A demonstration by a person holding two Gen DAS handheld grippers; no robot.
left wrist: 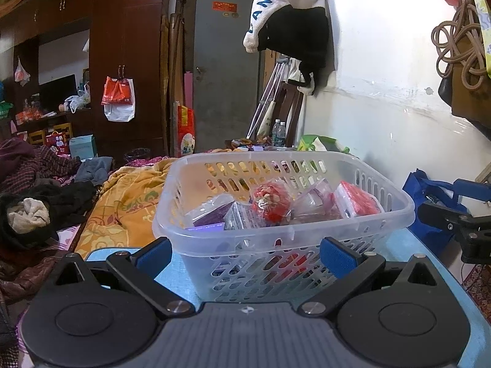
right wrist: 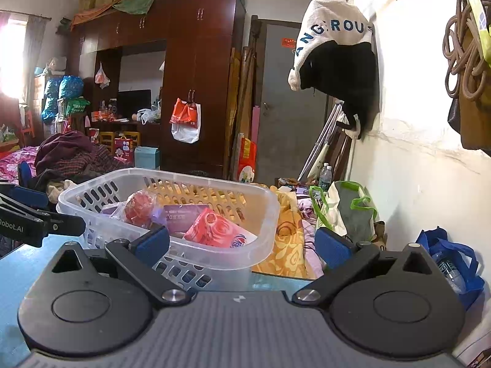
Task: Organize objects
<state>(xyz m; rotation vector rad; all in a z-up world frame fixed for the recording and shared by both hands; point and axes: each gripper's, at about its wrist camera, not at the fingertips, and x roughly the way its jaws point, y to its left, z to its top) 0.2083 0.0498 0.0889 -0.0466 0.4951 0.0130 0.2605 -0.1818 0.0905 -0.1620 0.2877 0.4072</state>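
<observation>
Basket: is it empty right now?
No. The left wrist view shows the clear basket holding several wrapped items, including a red ball-like one and a red-and-white packet.

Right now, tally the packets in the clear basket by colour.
Red: 2, a round wrapped one and a flat pack.
Purple: 2, a box and a crinkly wrapped pack.
Total: 4 visible in the basket; some may be hidden.

A lived-in home bedroom is showing here: a dark reddish-brown wooden wardrobe (right wrist: 196, 70) is lining the wall, rumpled clothes are lying on a bed under an orange floral quilt (left wrist: 129, 202), and a grey metal door (left wrist: 227, 70) is standing shut.
</observation>
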